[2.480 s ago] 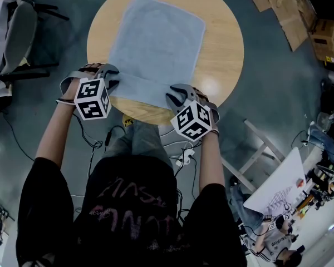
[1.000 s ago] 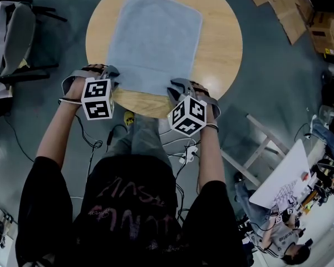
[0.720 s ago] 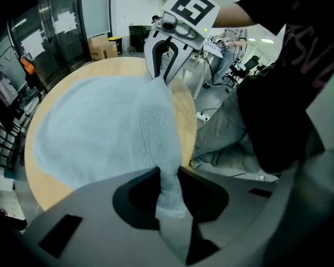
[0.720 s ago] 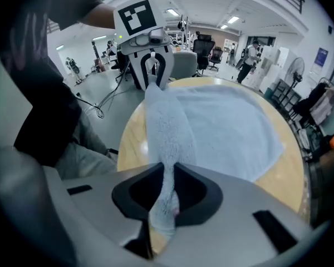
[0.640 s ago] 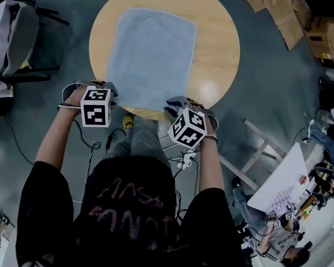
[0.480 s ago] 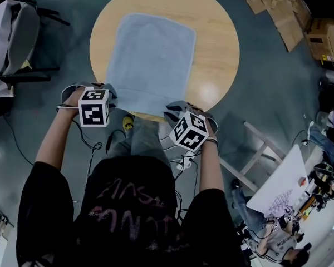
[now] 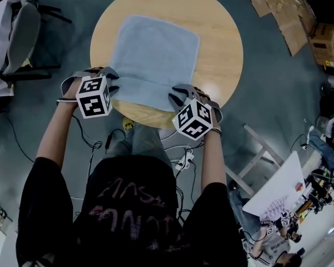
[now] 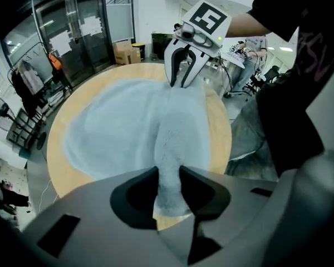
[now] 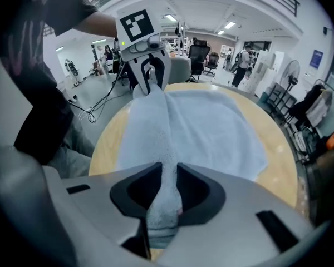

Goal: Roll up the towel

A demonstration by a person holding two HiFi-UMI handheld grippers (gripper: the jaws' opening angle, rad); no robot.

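Note:
A light blue towel [image 7: 153, 57] lies flat on the round wooden table [image 7: 222, 43], and its near edge is turned over into a thick fold. My left gripper [image 7: 110, 81] holds the fold's left end and my right gripper [image 7: 177, 98] holds its right end. In the left gripper view the fold [image 8: 168, 149] fills the gap of my left gripper [image 8: 168, 174]. The right gripper view shows the same fold [image 9: 156, 127] inside my right gripper [image 9: 162, 177]. Both pairs of jaws have just been opening a little, and the towel still touches the pads.
A chair [image 7: 16, 32] stands on the floor to the left of the table. Flattened cardboard [image 7: 289, 15] lies at the upper right. Cables [image 7: 181, 160] trail on the floor by the person's legs, and a white board [image 7: 278, 196] stands at the lower right.
Half a second ago both grippers were at the table's near rim with the towel's edge. They have since moved forward over the table, and the near edge is folded onto the towel.

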